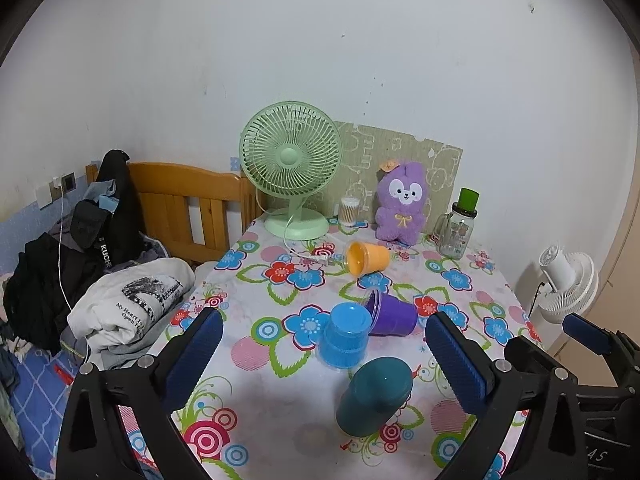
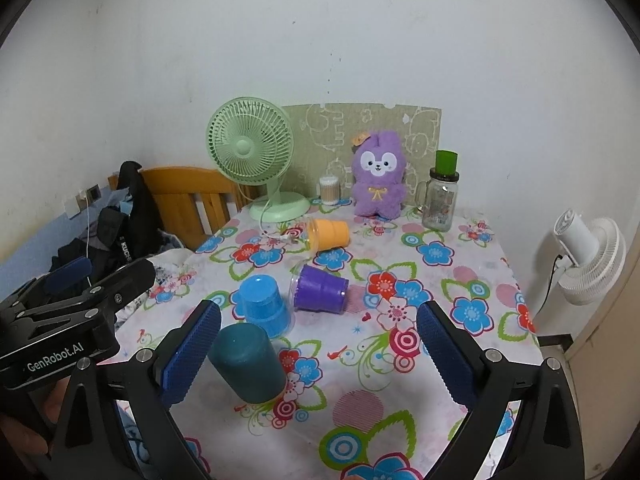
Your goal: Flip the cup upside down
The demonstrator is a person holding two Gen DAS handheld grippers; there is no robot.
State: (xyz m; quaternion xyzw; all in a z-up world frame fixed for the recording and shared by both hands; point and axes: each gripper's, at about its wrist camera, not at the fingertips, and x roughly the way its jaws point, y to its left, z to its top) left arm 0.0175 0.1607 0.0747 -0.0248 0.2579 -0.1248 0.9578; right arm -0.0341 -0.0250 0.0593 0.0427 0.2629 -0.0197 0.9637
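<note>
Several plastic cups are on the flowered tablecloth (image 1: 280, 408). A teal cup (image 1: 374, 396) (image 2: 248, 362) and a blue cup (image 1: 344, 340) (image 2: 264, 310) stand upside down, close together. A purple cup (image 1: 394, 314) (image 2: 322, 289) and an orange cup (image 1: 366, 258) (image 2: 329, 233) lie on their sides. My left gripper (image 1: 324, 356) is open and empty, above the near cups. My right gripper (image 2: 318, 354) is open and empty, with the teal cup just inside its left finger (image 2: 192, 354). The left gripper also shows in the right wrist view (image 2: 68, 276).
At the table's back stand a green fan (image 1: 290, 168), a cotton-swab jar (image 1: 349, 211), a purple plush toy (image 1: 402, 206) and a glass jar with a green cup on top (image 1: 458, 228). A bed with clothes (image 1: 132, 308) lies left. A white fan (image 1: 566, 284) stands right.
</note>
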